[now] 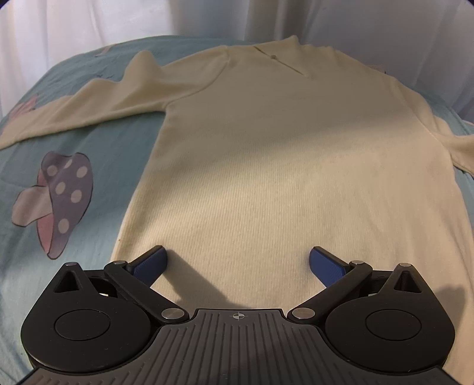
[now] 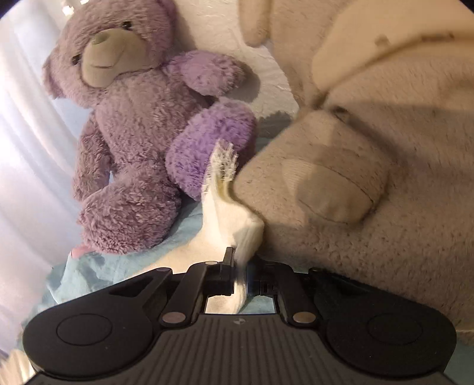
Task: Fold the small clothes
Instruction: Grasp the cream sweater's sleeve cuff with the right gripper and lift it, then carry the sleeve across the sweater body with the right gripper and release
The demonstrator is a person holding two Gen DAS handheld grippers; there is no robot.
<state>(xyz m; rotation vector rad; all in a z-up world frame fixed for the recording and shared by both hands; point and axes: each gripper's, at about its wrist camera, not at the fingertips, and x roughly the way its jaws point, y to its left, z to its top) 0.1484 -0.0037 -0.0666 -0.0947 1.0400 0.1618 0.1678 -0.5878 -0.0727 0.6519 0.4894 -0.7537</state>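
A cream sweater (image 1: 266,154) lies flat on the blue bed sheet (image 1: 74,260), sleeves spread. The left tool (image 1: 237,260) hovers over its hem, fingers wide apart. The right tool (image 2: 241,266) is clamped on a fold of the cream fabric (image 2: 234,219), beside a purple teddy bear (image 2: 142,112) and a beige plush toy (image 2: 370,165). White curtains (image 1: 89,20) hang behind the bed.

Blue mushroom-print bedspread (image 1: 89,142); cream sweater (image 1: 281,165) flat on it; purple teddy (image 2: 142,130) seated.
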